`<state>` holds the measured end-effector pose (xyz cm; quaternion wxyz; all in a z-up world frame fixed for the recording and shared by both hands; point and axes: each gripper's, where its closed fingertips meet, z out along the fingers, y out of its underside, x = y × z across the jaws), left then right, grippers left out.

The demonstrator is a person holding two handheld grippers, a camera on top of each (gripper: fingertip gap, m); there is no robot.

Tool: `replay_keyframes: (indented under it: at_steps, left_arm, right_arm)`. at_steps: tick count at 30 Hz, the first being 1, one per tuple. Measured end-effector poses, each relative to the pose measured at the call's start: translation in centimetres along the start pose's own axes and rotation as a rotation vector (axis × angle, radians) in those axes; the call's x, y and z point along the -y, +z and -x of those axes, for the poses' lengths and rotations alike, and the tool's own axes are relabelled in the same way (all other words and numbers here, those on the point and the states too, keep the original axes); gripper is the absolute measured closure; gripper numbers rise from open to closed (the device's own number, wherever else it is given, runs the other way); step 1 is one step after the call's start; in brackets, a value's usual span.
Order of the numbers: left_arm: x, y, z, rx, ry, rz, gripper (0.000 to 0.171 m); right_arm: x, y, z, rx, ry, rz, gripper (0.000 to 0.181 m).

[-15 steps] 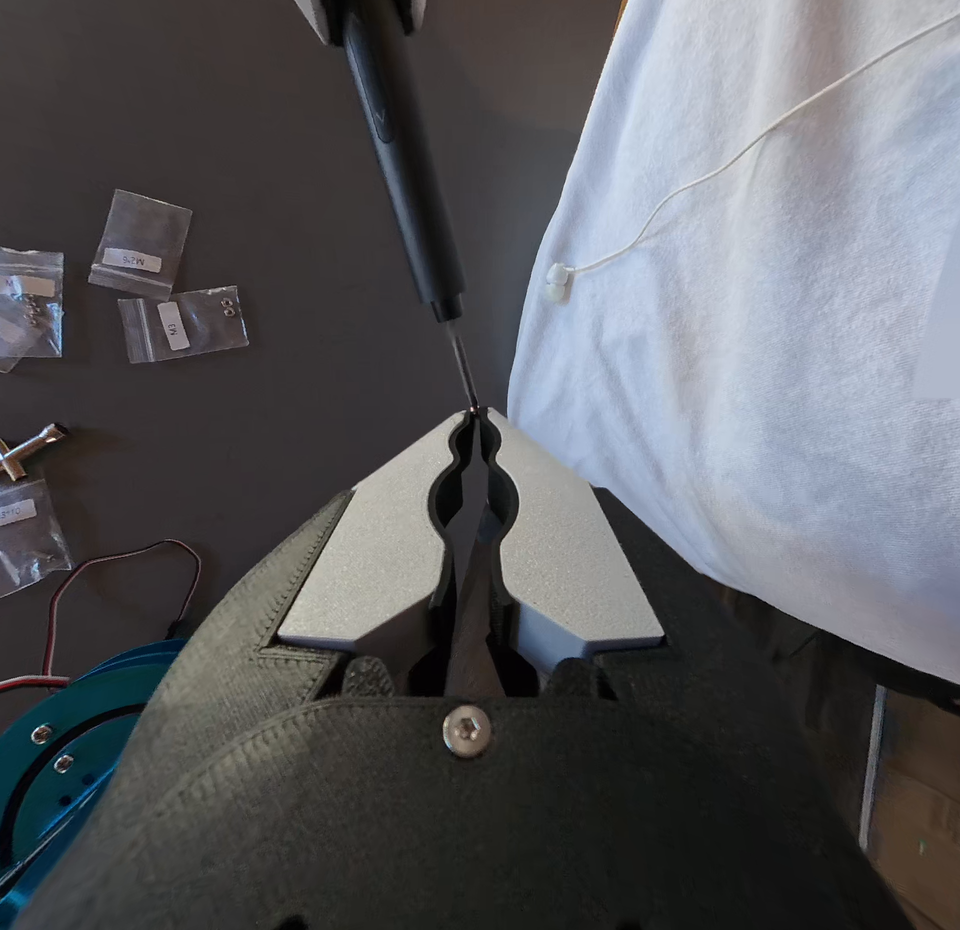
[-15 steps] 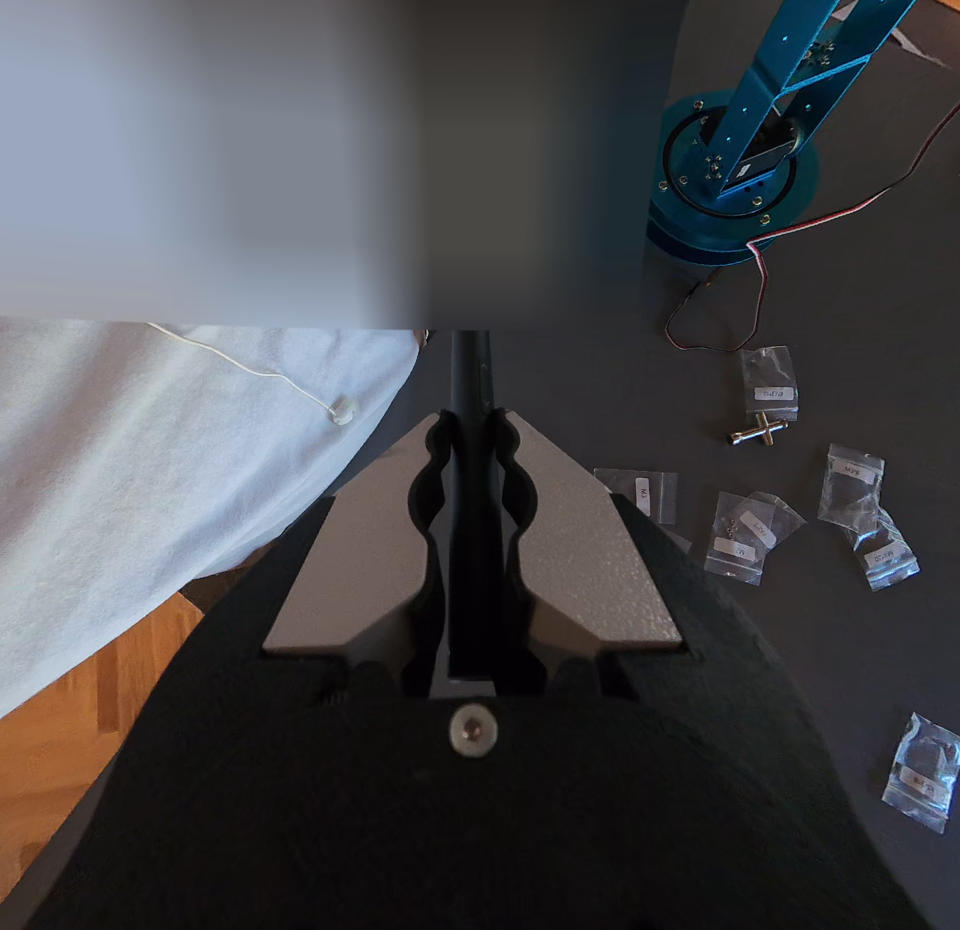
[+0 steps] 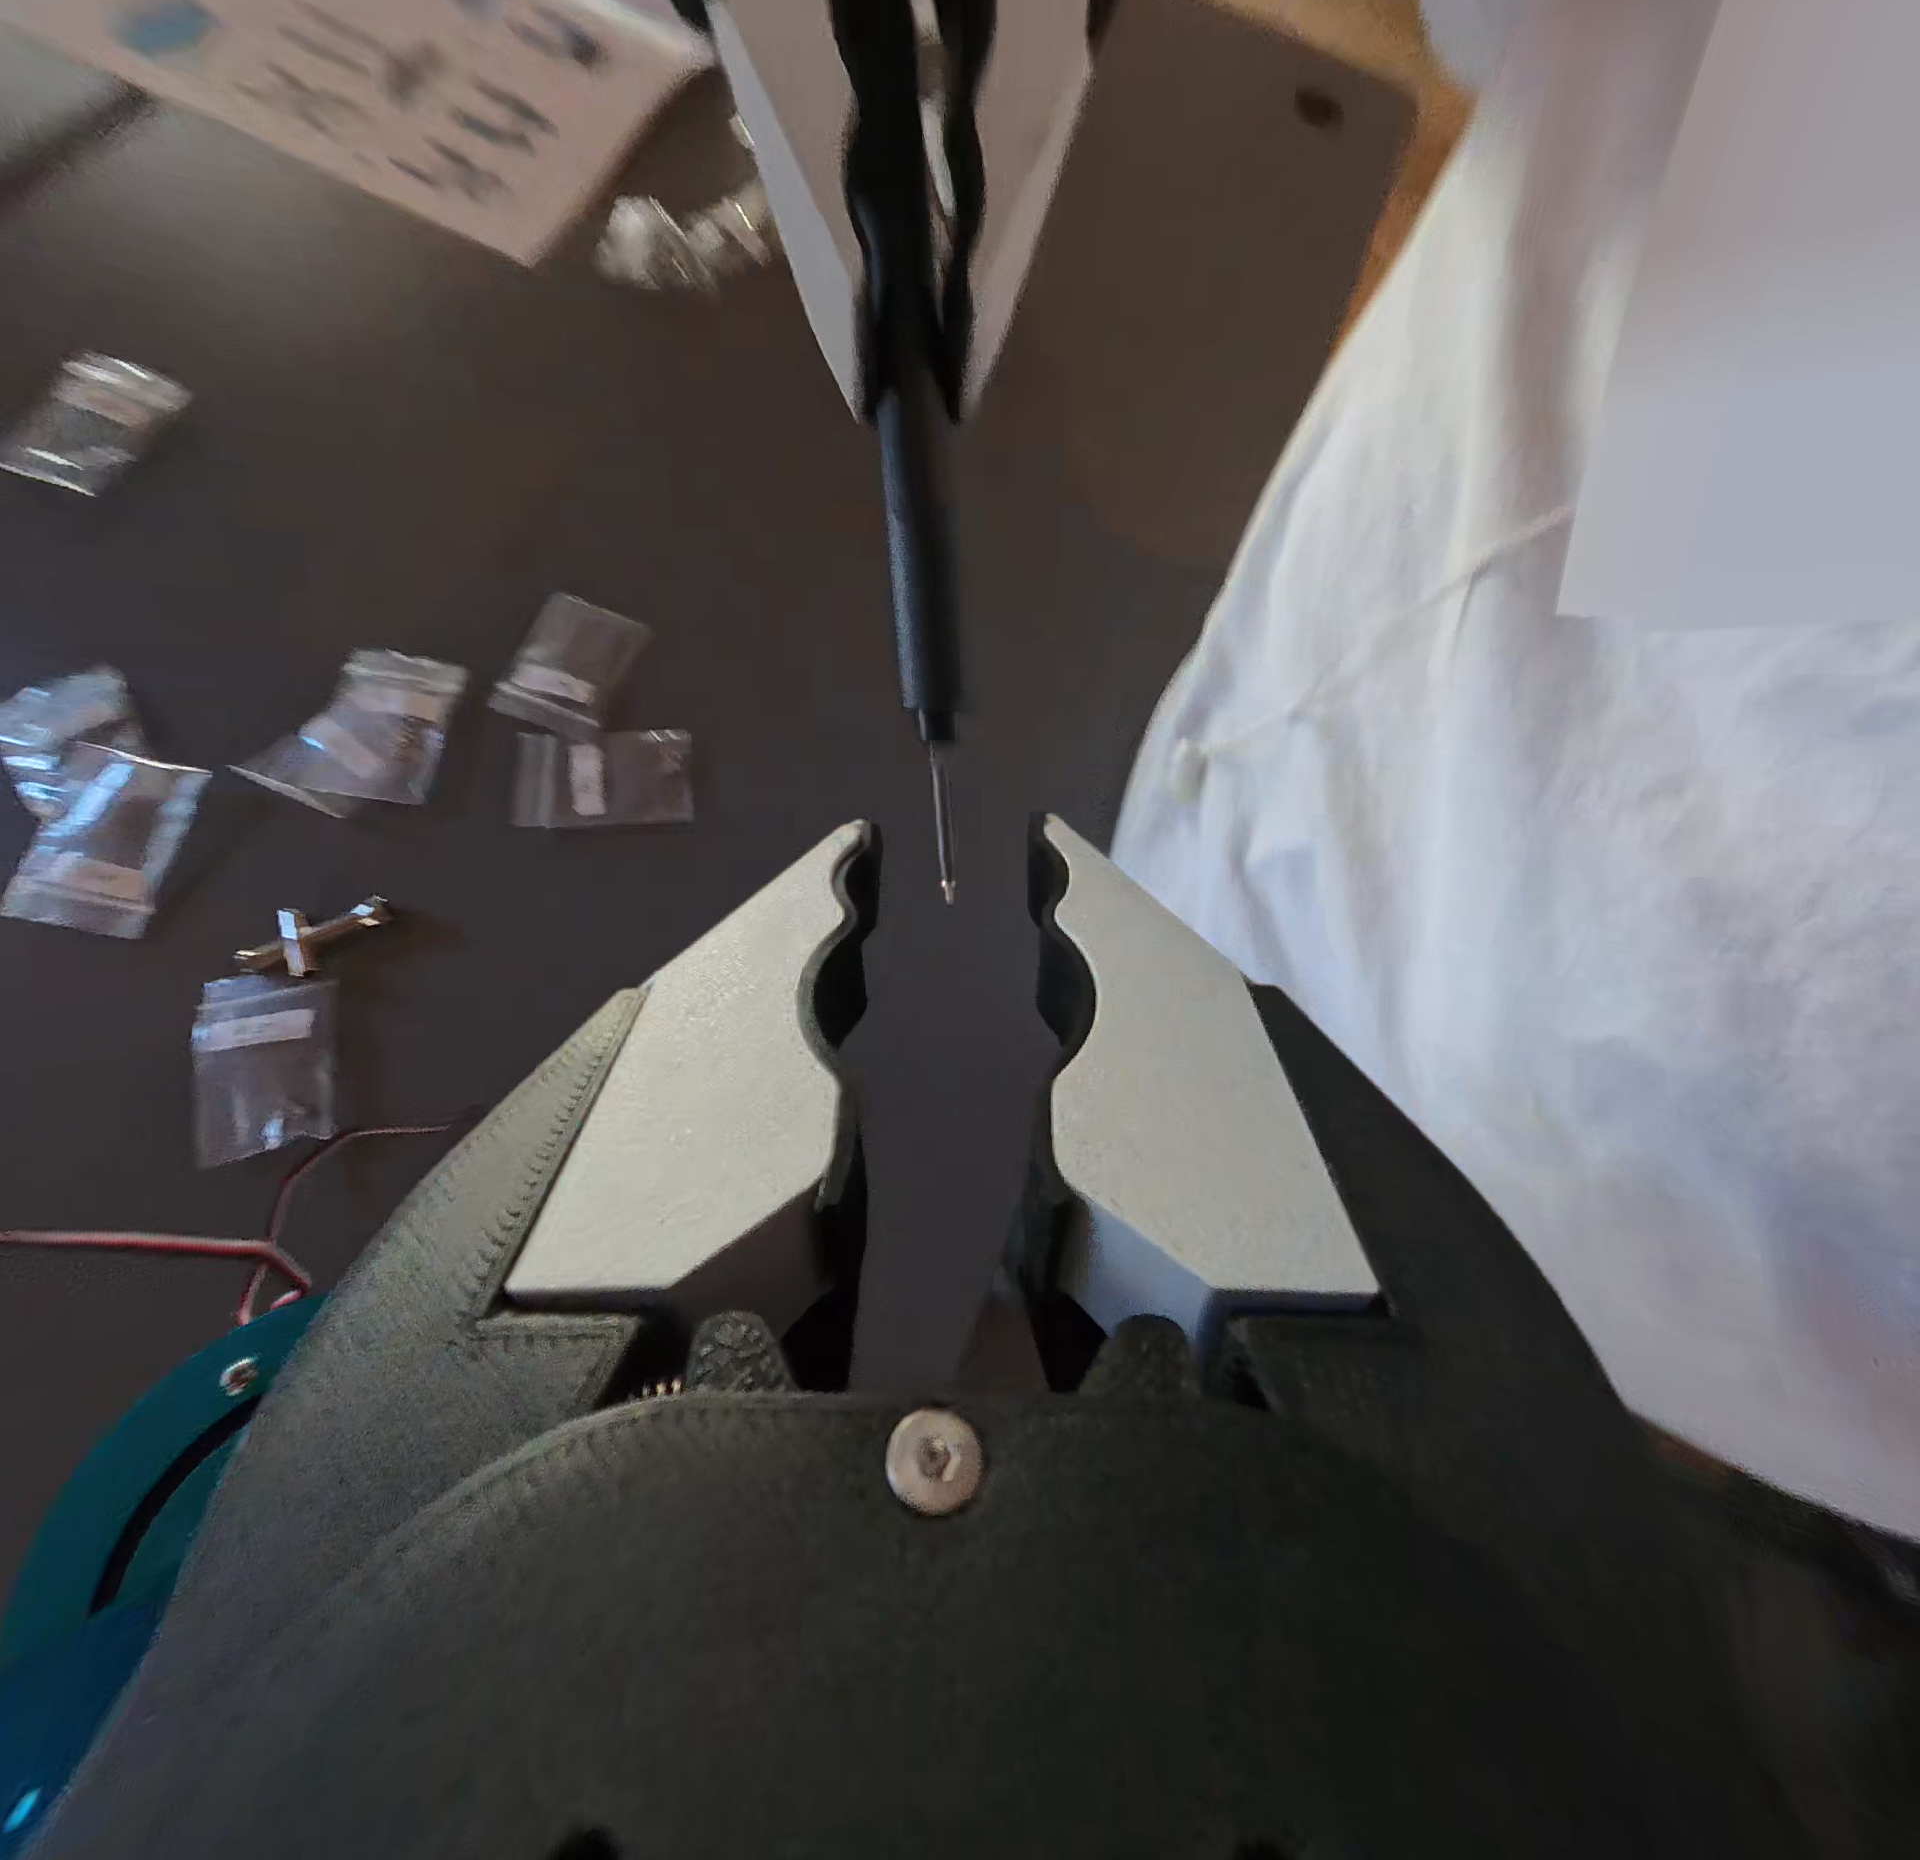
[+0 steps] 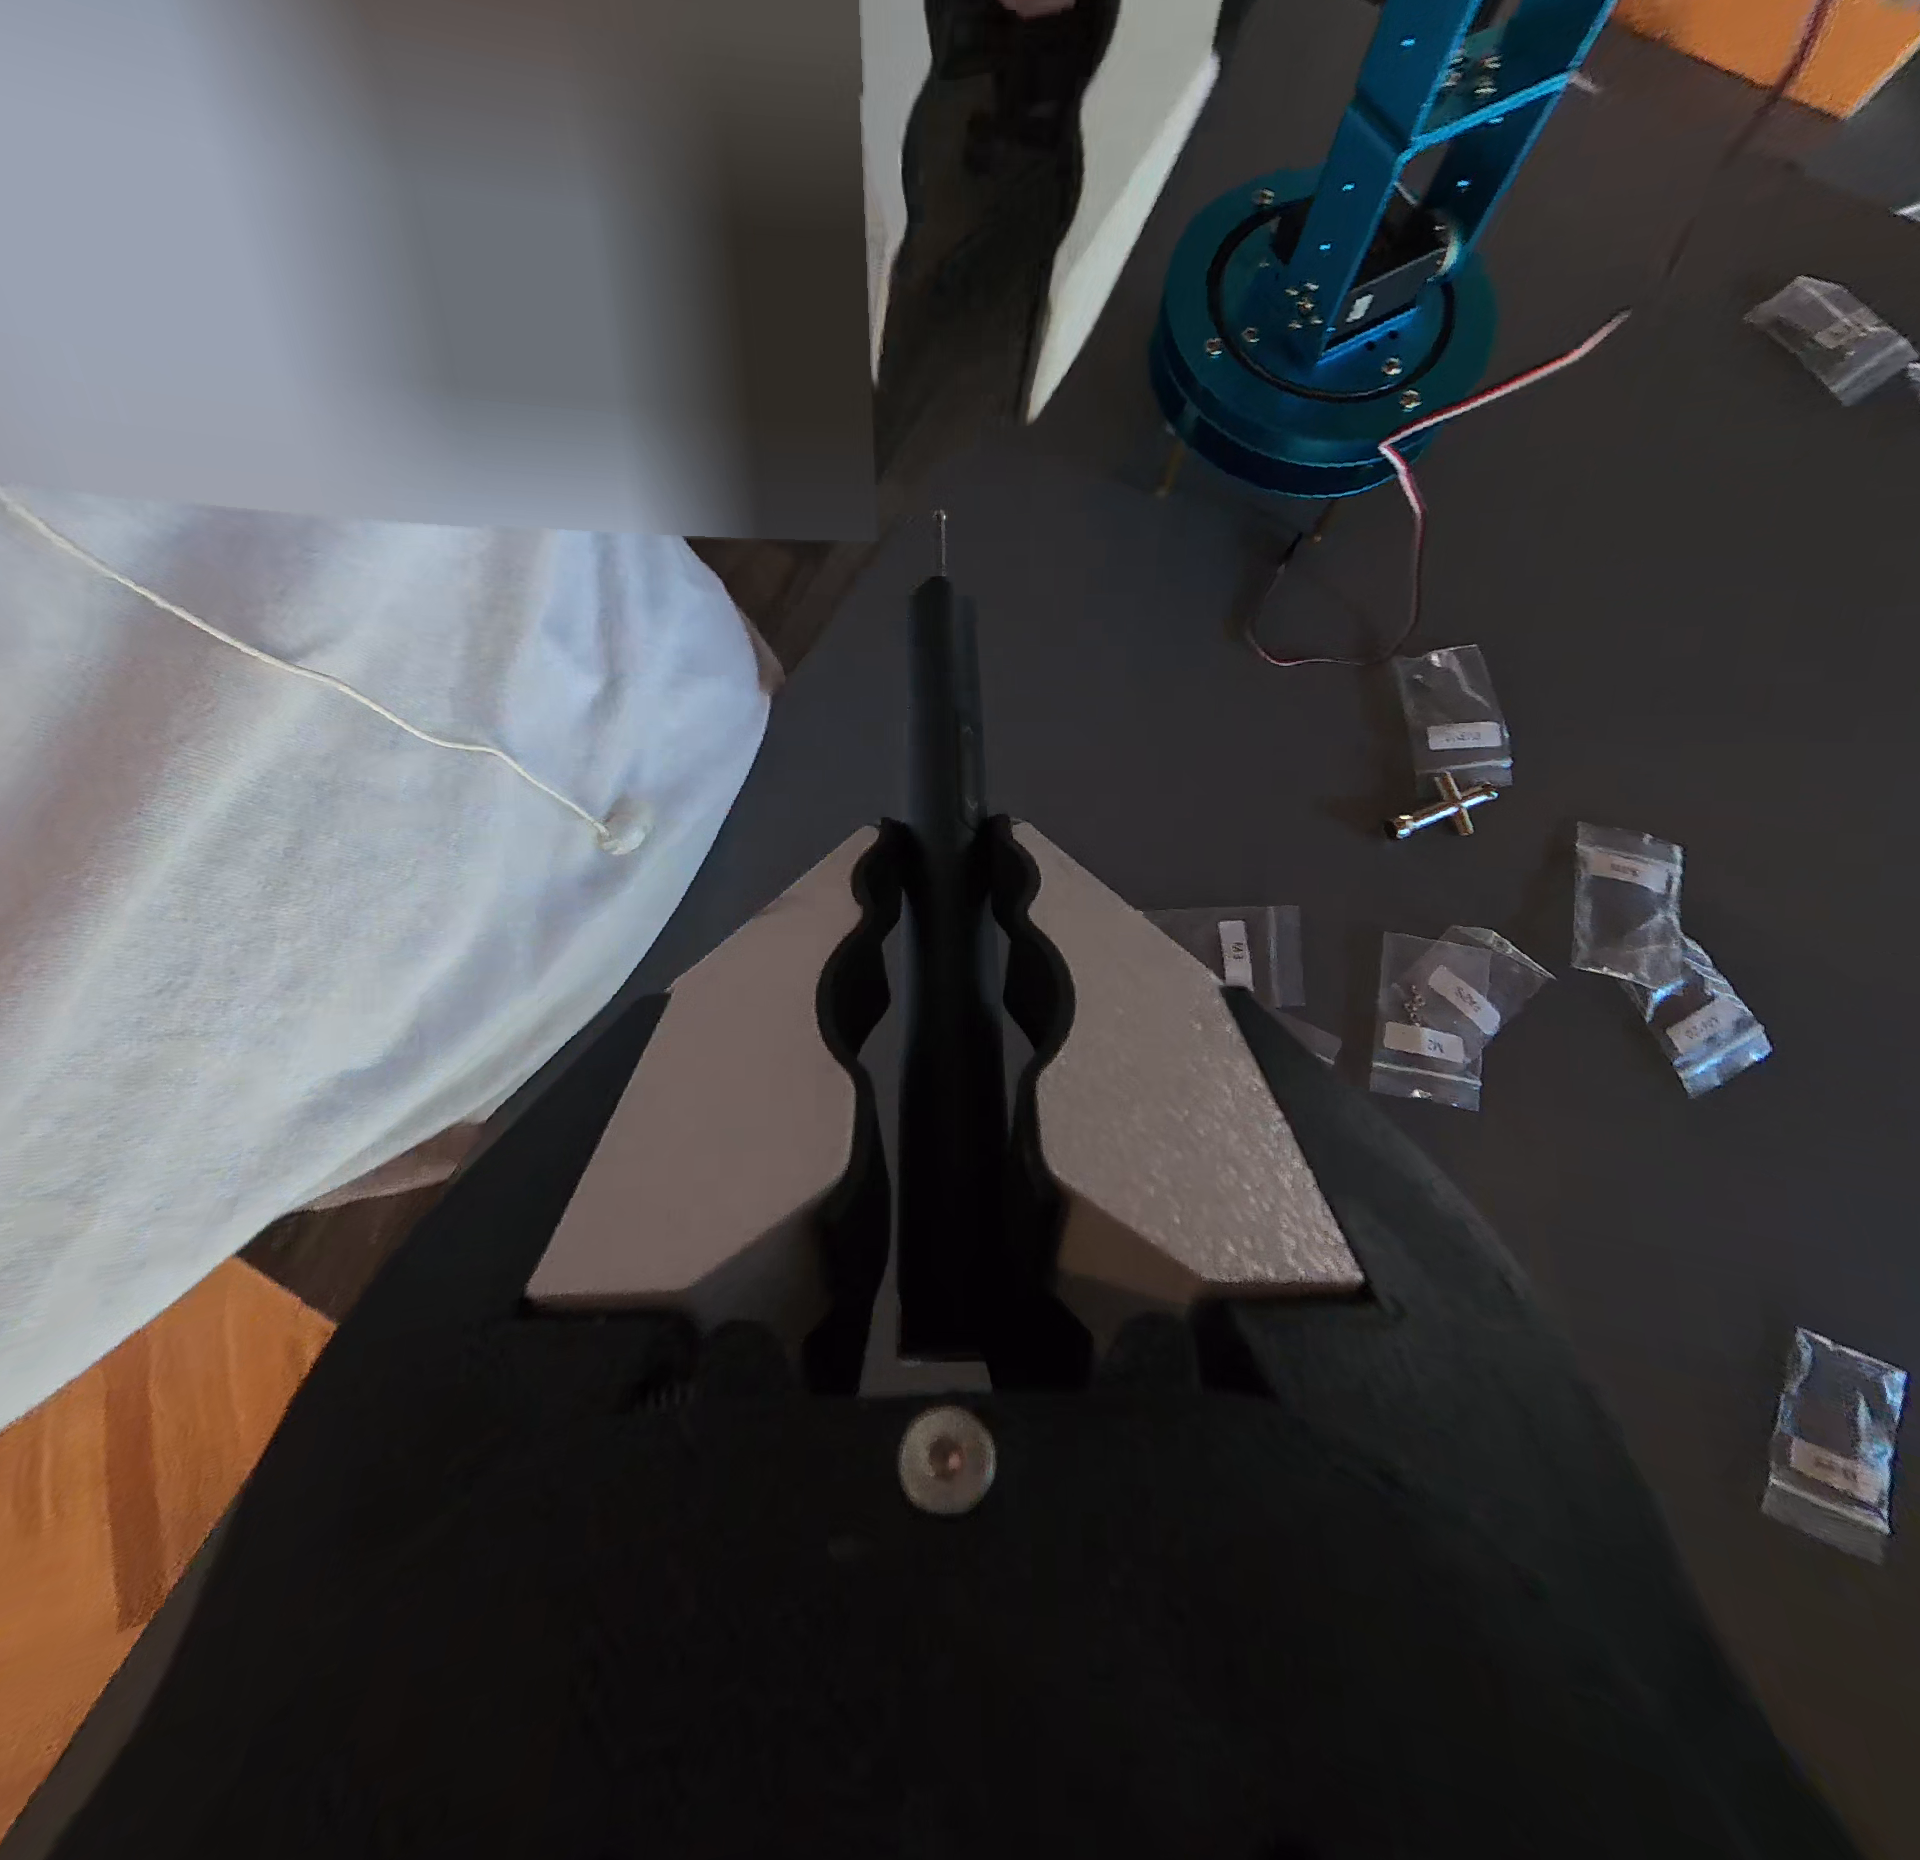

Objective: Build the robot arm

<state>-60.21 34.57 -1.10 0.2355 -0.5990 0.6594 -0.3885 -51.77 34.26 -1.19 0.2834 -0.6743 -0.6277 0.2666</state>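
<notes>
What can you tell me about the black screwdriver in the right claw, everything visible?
The screwdriver is a slim, matte black, pen-shaped tool, probably plastic or coated metal, ending in a thin bare metal bit. The right claw is shut on its handle, which lies along the wavy grooves of the fingers, with the front of the barrel and the bit sticking out past the tips. It is held above the dark mat, touching nothing else. Its tip points into the gap of the open left claw, without touching either finger.

**Things lying on the dark tabletop**

Small clear bags [image 4: 1425, 1021] with white labels lie scattered on the tabletop [image 4: 1195, 730]. A metal cross-shaped tool [image 4: 1446, 815] rests near them. A blue metal arm [image 4: 1330, 345] stands behind, with red wire [image 4: 1403, 522]. A box [image 3: 343, 96], perhaps cardboard, is blurred.
</notes>
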Motion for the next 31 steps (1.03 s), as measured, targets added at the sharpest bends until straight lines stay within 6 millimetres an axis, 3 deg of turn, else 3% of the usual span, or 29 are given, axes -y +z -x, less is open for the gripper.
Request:
replay_keyframes:
  at_steps: [3,6,10,15,18,23,27,31]
  left_arm:
    - [2.3,-2.8,1.1,0.095,-0.023,-0.183,0.143]
    - [3.0,-5.5,2.0,0.229,-0.011,-0.295,0.140]
    - [4.1,-9.8,1.5,0.357,-0.017,-0.516,0.144]
    - [3.5,-16.7,1.7,0.567,-0.035,-0.681,0.148]
    - [2.5,-21.0,3.0,0.707,-0.060,-0.718,0.147]
    - [2.1,-26.4,5.0,0.824,-0.074,-0.771,0.137]
    - [2.2,-26.7,7.3,0.797,-0.074,-0.749,0.106]
    - [2.5,-25.1,9.1,0.710,-0.060,-0.716,0.102]
  right_arm:
    - [0.0,-0.5,-0.8,-0.065,0.028,-0.054,0.164]
    - [0.3,-1.3,-1.8,-0.164,0.043,-0.110,0.164]
    - [1.4,-2.1,-2.8,-0.286,0.068,-0.209,0.164]
    - [3.1,-2.0,-3.2,-0.402,0.065,-0.303,0.164]
    - [4.2,-1.5,-3.1,-0.434,0.065,-0.363,0.164]
    - [6.7,-0.8,-3.2,-0.485,0.051,-0.469,0.164]
    - [9.0,-0.4,-3.7,-0.541,0.030,-0.552,0.164]
    - [10.9,0.2,-3.7,-0.589,0.003,-0.624,0.164]
